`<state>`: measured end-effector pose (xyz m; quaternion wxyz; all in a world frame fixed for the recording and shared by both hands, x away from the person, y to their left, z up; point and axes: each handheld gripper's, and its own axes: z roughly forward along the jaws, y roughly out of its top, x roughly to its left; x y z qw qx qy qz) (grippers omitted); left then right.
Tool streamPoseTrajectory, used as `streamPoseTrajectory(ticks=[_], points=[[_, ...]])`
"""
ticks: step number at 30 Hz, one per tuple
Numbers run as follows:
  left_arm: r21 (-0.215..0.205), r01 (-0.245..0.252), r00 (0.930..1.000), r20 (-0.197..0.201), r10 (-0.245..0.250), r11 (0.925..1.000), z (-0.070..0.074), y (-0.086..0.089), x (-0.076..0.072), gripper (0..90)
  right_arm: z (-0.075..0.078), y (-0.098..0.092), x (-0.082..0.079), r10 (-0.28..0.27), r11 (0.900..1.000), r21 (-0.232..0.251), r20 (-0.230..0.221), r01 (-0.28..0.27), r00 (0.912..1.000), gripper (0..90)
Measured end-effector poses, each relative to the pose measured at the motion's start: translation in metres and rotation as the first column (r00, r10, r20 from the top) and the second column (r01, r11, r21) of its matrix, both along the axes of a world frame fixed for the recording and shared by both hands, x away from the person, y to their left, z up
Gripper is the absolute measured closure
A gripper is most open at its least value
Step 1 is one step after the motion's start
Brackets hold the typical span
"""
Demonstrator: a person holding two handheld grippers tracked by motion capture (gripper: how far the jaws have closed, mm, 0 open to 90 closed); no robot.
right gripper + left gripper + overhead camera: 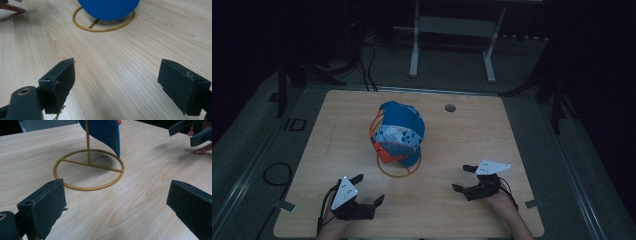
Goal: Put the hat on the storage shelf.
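Note:
A blue cap (401, 131) with a white patterned panel and an orange underside hangs on a gold wire stand (398, 169) near the middle of the wooden table (472, 135). The stand's ring base (88, 171) and the cap's blue brim (105, 132) fill the top of the left gripper view; the ring (103, 23) and cap (108, 7) lie ahead in the right gripper view. My left gripper (368, 189) rests open at the near left, short of the stand. My right gripper (463, 178) rests open at the near right. Nothing is between either pair of jaws.
A round cable hole (450, 107) sits near the table's far edge. Beyond the table stand a white frame's legs (414, 55) and dark cables on the floor. In the left gripper view the other gripper (193, 131) and fingers show at the top right.

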<state>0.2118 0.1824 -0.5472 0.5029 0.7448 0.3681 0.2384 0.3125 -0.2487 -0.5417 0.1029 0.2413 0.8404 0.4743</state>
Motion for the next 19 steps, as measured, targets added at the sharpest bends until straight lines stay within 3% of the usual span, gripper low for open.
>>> streamPoseTrajectory(ticks=[10,19], points=[[-0.008,-0.007,1.0,-0.003,0.007,0.9999,0.0,0.002,0.0,2.5,-0.002,-0.025,-0.001,-0.042,0.999,0.001,0.014,0.042,0.999,14.7],[-0.003,-0.002,1.0,-0.004,0.002,1.0,-0.001,0.001,-0.002,2.6,-0.004,-0.021,-0.002,-0.037,0.999,-0.036,0.032,0.038,0.9988,14.7]])
